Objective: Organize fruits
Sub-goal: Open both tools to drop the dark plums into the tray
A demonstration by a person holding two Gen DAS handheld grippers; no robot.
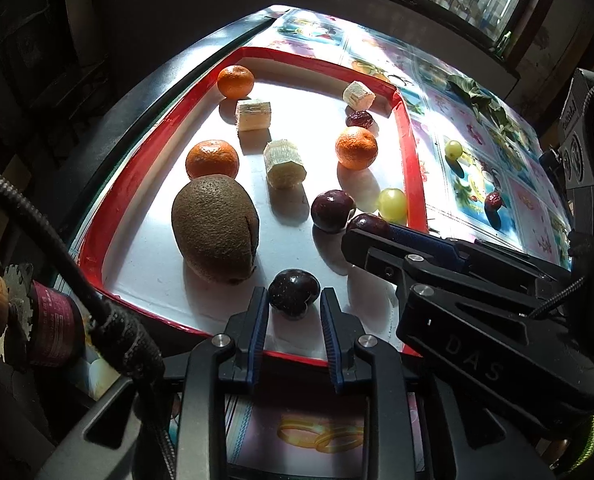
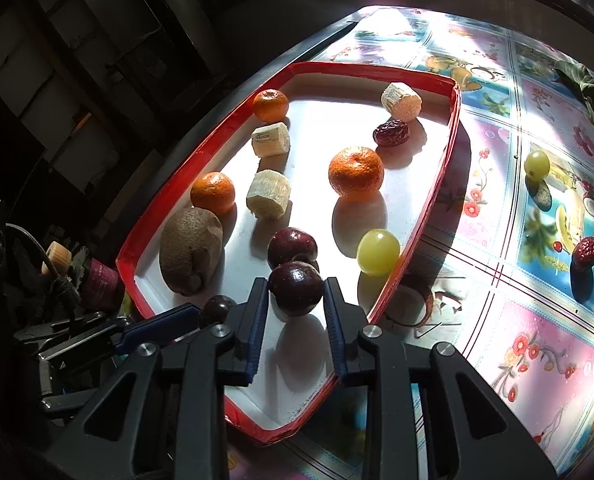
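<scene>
A red-rimmed white tray (image 1: 413, 168) (image 2: 441, 184) holds three tangerines, a kiwi (image 1: 215, 228) (image 2: 191, 252), three pale cut fruit pieces, a red date (image 1: 359, 119) (image 2: 391, 133), a green grape (image 1: 393, 203) (image 2: 378, 251) and a dark cherry (image 1: 332, 210) (image 2: 291, 246). My left gripper (image 1: 295, 312) is shut on a dark cherry (image 1: 293, 291) over the tray's near edge. My right gripper (image 2: 296, 300) is shut on another dark cherry (image 2: 296, 288), low over the tray; it shows in the left wrist view (image 1: 367, 224).
On the flowered tablecloth right of the tray lie a green grape (image 1: 453, 149) (image 2: 537, 164) and a red date (image 1: 493, 201) (image 2: 585, 253). A leafy twig (image 1: 473, 94) lies farther back. The table's dark edge runs along the tray's left side.
</scene>
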